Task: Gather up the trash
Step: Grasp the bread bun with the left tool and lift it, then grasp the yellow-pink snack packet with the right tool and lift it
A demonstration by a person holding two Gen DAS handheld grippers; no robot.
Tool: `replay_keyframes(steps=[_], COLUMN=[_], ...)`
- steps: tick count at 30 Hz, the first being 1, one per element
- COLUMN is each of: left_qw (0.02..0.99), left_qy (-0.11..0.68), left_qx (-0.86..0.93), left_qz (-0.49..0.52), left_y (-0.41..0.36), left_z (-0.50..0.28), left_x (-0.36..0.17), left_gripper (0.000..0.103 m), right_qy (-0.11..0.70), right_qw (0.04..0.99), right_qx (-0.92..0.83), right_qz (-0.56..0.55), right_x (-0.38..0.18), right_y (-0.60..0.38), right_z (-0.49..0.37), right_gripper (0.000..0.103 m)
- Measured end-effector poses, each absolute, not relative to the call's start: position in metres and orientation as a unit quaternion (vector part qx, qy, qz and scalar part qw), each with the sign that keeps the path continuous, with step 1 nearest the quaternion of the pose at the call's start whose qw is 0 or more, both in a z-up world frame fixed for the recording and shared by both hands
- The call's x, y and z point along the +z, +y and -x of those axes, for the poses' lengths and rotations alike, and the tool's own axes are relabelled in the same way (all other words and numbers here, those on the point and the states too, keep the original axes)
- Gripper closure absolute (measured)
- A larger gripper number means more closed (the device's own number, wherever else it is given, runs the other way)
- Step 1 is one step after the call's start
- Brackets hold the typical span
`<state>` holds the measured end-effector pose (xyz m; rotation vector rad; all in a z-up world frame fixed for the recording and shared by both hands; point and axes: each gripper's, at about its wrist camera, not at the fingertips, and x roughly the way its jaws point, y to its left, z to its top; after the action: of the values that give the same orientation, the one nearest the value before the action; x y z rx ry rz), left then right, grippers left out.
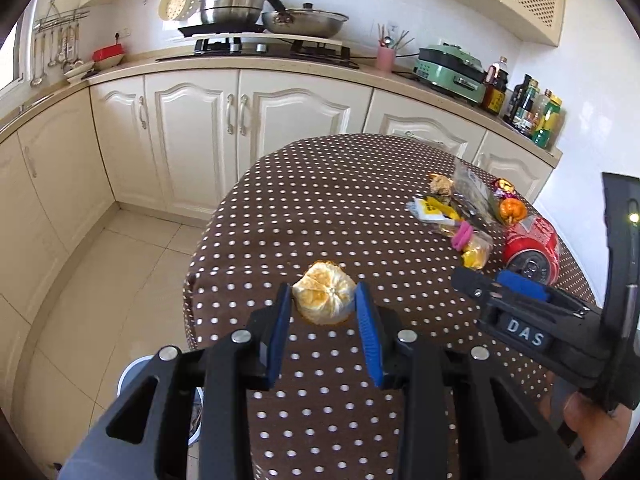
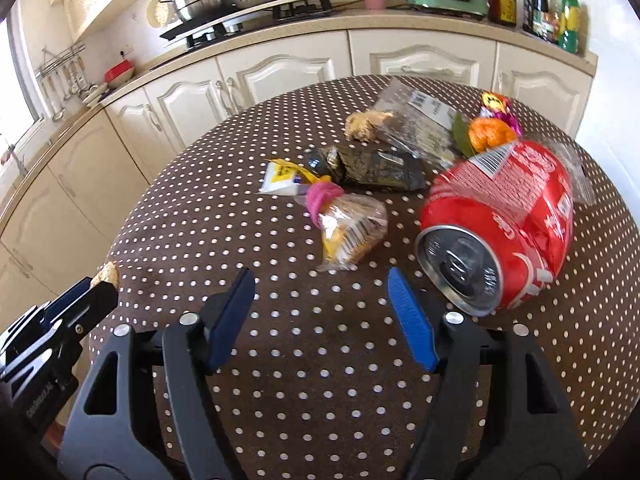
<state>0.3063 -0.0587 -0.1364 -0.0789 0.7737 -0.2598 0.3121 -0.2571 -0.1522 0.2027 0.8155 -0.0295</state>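
Orange peel [image 1: 324, 299], a puckered, pithy ball, is clamped between the ribbed blue pads [image 1: 366, 328] of the left gripper [image 1: 323, 300], above the near edge of the table [image 1: 320, 184]. The right gripper [image 2: 320, 280] is held wide and empty just beside the dented red can [image 2: 500, 224], which lies on its side on the dotted brown cloth. Beyond the can, crinkled clear wrappers [image 2: 352, 228], a dark foil packet [image 2: 380, 170] and an orange scrap [image 2: 490, 134] are scattered
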Motion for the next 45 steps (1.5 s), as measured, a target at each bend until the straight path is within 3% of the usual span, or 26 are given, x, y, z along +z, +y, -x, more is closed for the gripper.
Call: replay_keyframes(steps=[8,10,11,13,14,21,37,38,39,40,45], left_qw=[0.916,0.915,0.915,0.915,0.915,0.919,0.924,0.924,0.924,0.923,0.922], left_qy=[0.380,0.381,0.383,0.383,0.383,0.378,0.368,0.367,0.367,0.367,0.366], left_qx=[-0.122,-0.121,-0.120,-0.120,-0.119,-0.106,-0.080,-0.082,-0.085,-0.088,-0.102], left_qz=[0.041,0.041,0.042,0.043,0.044,0.048,0.070,0.071,0.071,0.071,0.074], left_y=[-0.054,-0.054,-0.055,-0.055,-0.054,-0.042,0.001,-0.002,-0.004,-0.007,-0.026], left_z=[-0.314,-0.316,-0.317,-0.318,-0.318,-0.315,-0.298,-0.301,-0.304,-0.307,-0.332], left_x=[-0.141,-0.143,-0.145,-0.146,-0.147,-0.145,-0.136,-0.135,-0.135,-0.134,-0.130], left_gripper=[0.071,0.071,0.071,0.071,0.071,0.071,0.071,0.071,0.071,0.071,0.071], right_qy=[0.385,0.380,0.378,0.384,0.386,0.363,0.333,0.333,0.332,0.328,0.325], right_qw=[0.918,0.919,0.919,0.916,0.916,0.928,0.940,0.941,0.942,0.944,0.946], right_qx=[-0.034,-0.042,-0.042,-0.034,-0.030,-0.005,0.011,0.008,0.004,0.003,0.003], right_qz=[-0.093,-0.101,-0.103,-0.111,-0.110,-0.086,-0.069,-0.063,-0.058,-0.048,-0.008], right_x=[-0.148,-0.148,-0.148,-0.150,-0.150,-0.141,-0.126,-0.126,-0.126,-0.124,-0.117], right_y=[-0.259,-0.264,-0.265,-0.266,-0.265,-0.245,-0.222,-0.223,-0.225,-0.225,-0.228], right_z=[-0.329,-0.333,-0.333,-0.335,-0.335,-0.317,-0.290,-0.291,-0.291,-0.292,-0.314], right_gripper=[0.034,0.050,0.076,0.083,0.093,0.099,0.096,0.080,0.052,0.043,0.042])
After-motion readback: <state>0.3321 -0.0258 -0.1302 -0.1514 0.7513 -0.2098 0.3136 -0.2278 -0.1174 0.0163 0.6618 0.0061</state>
